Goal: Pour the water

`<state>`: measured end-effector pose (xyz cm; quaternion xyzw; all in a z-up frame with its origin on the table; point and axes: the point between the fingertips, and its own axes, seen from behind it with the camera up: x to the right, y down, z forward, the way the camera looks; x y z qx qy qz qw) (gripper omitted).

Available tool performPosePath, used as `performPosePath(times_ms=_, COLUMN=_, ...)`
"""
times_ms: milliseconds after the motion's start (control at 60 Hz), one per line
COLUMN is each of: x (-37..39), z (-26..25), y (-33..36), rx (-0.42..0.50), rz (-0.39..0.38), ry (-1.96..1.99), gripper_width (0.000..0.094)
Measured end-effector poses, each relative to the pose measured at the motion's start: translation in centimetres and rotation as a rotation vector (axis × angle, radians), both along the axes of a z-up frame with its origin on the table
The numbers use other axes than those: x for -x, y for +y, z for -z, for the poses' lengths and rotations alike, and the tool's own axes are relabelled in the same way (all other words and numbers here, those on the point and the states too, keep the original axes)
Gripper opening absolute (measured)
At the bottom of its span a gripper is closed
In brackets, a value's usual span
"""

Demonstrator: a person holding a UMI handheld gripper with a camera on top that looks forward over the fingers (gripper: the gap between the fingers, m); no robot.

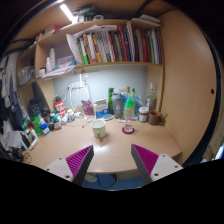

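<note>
Gripper view is looking forward over a light wooden table (110, 150) from just off its near edge, with the tool (112, 163) hovering low at that edge. Its two fingers are spreading wide apart, their purple pads (76, 162) facing inward, and nothing is sitting between them; only the bare near strip of tabletop is showing in the gap. Beyond the fingers, roughly in line with the gap, a small pale cup (99, 128) is standing upright on the table, well apart from the fingertips, with open wood all around it on the near side. A small round red-rimmed object (128, 129) is lying just to the right of the cup. Farther back, a row of bottles and containers (125, 106) is crowding the rear of the table against the wall, including one tall clear bottle (151, 97) toward the right; which of them is holding water cannot be told. More clutter of small bottles (38, 122) is lining the left side, narrowing the free surface there. Above the back row, a wooden shelf (105, 64) is carrying upright books (115, 45). A tall wooden panel (188, 85) is closing off the right side of the table. The widest open room is lying in the middle and front of the tabletop, between the fingers and the cup.
</note>
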<state>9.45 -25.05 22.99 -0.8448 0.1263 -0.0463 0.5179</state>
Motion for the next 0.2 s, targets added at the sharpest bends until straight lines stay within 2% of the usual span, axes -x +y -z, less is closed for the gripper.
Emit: performPosePath(times_ms=200, x=0.5, z=-2.4, y=-4.6, rx=-0.011, rz=-0.027, ry=-0.028, gripper_width=0.0840)
